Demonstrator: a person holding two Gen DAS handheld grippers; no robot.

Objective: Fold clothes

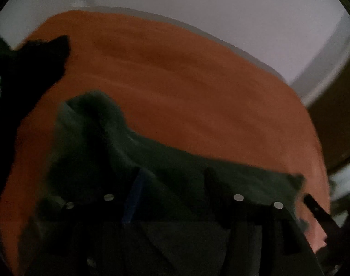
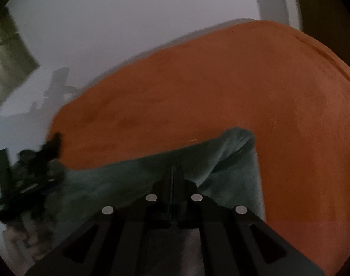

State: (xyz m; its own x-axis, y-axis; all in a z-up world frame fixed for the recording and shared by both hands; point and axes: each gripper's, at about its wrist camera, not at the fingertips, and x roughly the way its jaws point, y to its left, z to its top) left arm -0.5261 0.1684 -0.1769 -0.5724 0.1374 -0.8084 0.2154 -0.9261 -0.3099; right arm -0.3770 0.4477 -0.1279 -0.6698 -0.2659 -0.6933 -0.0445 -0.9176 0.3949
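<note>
Two grippers are working one green garment, which is lying on an orange bed cover at its near edge. The right gripper is pinching the cloth, jaws clenched tight on a fold near the garment's right end. The left gripper is hovering over the left part, jaws parted with cloth bunched between them; whether they are pressing it I cannot tell through the blur. A fold looks to be just starting. Next, the left jaws probably need to clamp the cloth, then both grippers lift and carry that edge across evenly.
</note>
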